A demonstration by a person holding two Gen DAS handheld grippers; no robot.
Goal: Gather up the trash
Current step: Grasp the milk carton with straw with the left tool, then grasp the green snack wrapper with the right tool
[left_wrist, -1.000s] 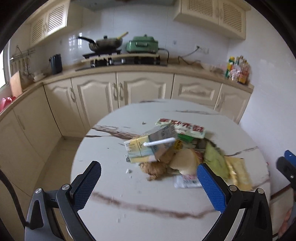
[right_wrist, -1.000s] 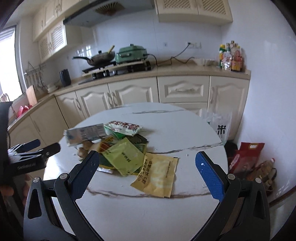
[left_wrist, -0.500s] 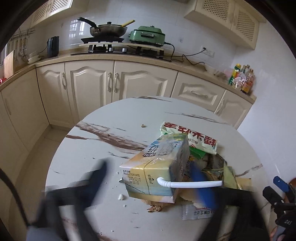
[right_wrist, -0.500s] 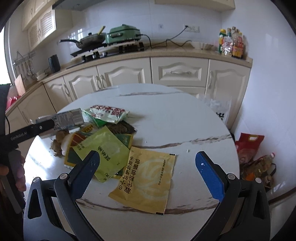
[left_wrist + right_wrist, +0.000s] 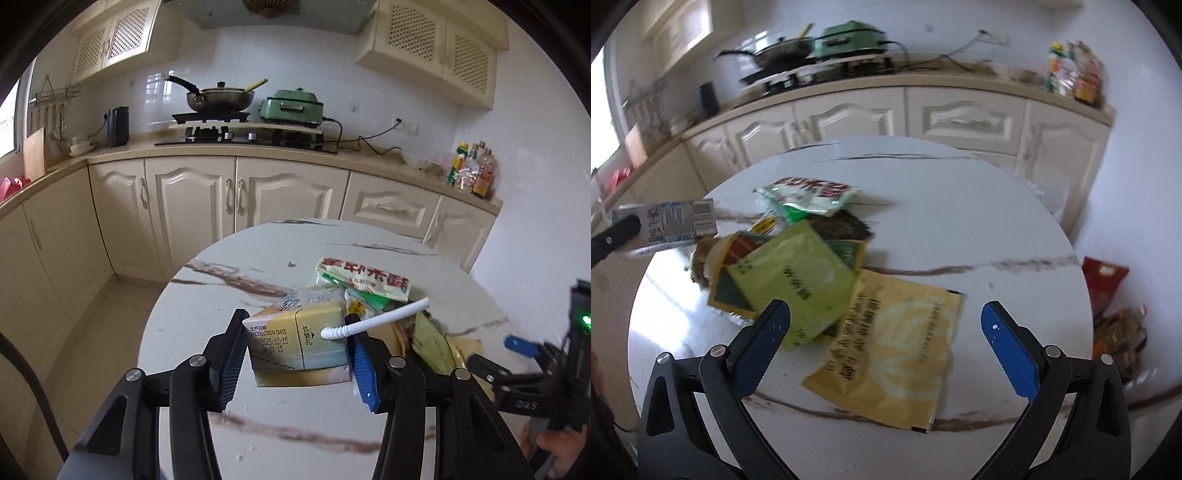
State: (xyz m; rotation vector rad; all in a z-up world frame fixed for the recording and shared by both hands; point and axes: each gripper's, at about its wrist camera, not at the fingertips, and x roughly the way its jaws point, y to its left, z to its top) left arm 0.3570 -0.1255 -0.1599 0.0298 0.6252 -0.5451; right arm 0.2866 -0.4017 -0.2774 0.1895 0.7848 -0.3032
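Observation:
A yellow milk carton with a white bent straw sits between the pads of my left gripper. The jaws are closing and both pads press its sides. In the right wrist view the carton hangs at the left above the round marble table. My right gripper is open, low over a yellow packet and a light green packet. A red-and-white packet lies behind them on the pile.
Brown food scraps and dark wrappers lie in the pile. Cream kitchen cabinets and a counter with a pan stand behind the table. Bags sit on the floor at the right.
My left gripper moved in around the milk carton, narrowed from wide open onto its sides, and the carton came up off the pile. The right gripper sank closer to the yellow packet.

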